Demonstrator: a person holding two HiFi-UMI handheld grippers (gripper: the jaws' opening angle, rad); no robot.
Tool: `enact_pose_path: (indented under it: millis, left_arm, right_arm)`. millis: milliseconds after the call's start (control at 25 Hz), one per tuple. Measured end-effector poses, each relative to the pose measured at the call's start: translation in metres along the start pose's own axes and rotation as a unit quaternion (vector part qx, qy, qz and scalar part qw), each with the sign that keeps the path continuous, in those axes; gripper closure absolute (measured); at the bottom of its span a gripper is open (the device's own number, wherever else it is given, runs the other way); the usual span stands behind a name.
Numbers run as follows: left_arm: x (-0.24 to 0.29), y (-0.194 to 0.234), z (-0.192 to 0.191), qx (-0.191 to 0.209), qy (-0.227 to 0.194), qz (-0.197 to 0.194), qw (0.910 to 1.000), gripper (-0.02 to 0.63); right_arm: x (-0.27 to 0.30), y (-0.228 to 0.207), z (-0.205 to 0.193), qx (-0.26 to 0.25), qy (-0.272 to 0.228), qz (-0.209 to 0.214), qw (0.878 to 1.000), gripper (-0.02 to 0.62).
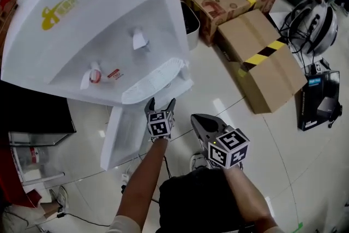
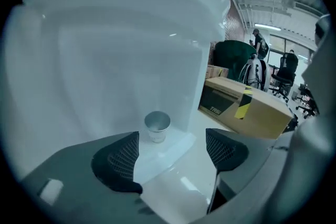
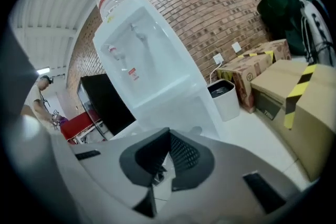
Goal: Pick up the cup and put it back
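A small metal cup [image 2: 157,126] stands upright on a white ledge in the recess of the white water dispenser [image 1: 92,24]. In the left gripper view it lies ahead of my left gripper [image 2: 170,152], whose jaws are spread wide with nothing between them, short of the cup. In the head view the left gripper [image 1: 161,106] points at the dispenser's lower front; the cup is hidden there. My right gripper [image 1: 197,120] hangs beside it to the right. In the right gripper view its jaws [image 3: 168,153] are closed together, empty, facing the dispenser [image 3: 147,60].
Cardboard boxes [image 1: 267,63] with yellow-black tape lie on the floor to the right, and a white bin [image 1: 191,27] stands beside the dispenser. A helmet [image 1: 313,19] and a black device [image 1: 319,101] sit far right. A black cabinet [image 1: 32,112] stands left.
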State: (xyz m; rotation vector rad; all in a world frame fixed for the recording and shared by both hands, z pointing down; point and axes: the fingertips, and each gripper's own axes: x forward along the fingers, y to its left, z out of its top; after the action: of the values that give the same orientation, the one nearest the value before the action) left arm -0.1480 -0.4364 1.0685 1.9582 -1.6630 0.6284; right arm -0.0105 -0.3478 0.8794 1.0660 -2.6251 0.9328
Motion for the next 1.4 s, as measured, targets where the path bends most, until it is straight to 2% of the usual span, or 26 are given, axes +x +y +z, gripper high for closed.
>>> enact_pose_path:
  millis: [200, 400, 520, 680, 840, 920, 960, 1080, 1240, 1400]
  left_arm:
    - [0.065, 0.014, -0.012, -0.009, -0.008, 0.015, 0.9998, 0.155]
    - [0.102, 0.023, -0.012, -0.024, -0.02, 0.033, 0.999, 0.153]
    - [0.12, 0.033, -0.018, -0.041, -0.013, 0.046, 0.998, 0.152]
    - [0.135, 0.035, -0.023, -0.029, -0.014, 0.048, 0.9983, 0.154]
    - [0.13, 0.029, 0.003, -0.001, -0.041, 0.048, 0.998, 0.225]
    - [0.128, 0.029, 0.007, 0.006, -0.046, 0.051, 0.9976, 0.236]
    - [0.128, 0.03, 0.006, 0.007, -0.046, 0.053, 0.9975, 0.264]
    - [0.125, 0.034, 0.0, 0.006, -0.048, 0.058, 0.9971, 0.272]
    - [0.105, 0.018, 0.012, 0.008, -0.073, 0.023, 0.997, 0.273]
    - [0.068, -0.004, 0.012, 0.005, -0.077, 0.002, 0.9971, 0.273]
  right_arm:
    - [0.032, -0.014, -0.02, 0.017, -0.007, 0.017, 1.0, 0.584]
    - [0.043, -0.022, -0.034, 0.034, -0.003, 0.027, 0.999, 0.584]
    - [0.044, -0.025, -0.038, 0.037, -0.002, 0.027, 0.999, 0.583]
    - [0.046, -0.031, -0.043, 0.041, -0.002, 0.024, 0.999, 0.584]
    - [0.048, -0.033, -0.043, 0.046, -0.01, 0.026, 0.999, 0.584]
    - [0.047, -0.034, -0.043, 0.047, -0.014, 0.025, 0.998, 0.584]
    - [0.047, -0.035, -0.043, 0.047, -0.015, 0.024, 0.999, 0.584]
    - [0.045, -0.041, -0.044, 0.047, -0.015, 0.018, 0.999, 0.584]
    - [0.034, -0.045, -0.044, 0.046, -0.012, 0.004, 0.999, 0.584]
    - [0.014, -0.043, -0.037, 0.052, -0.013, -0.011, 0.999, 0.584]
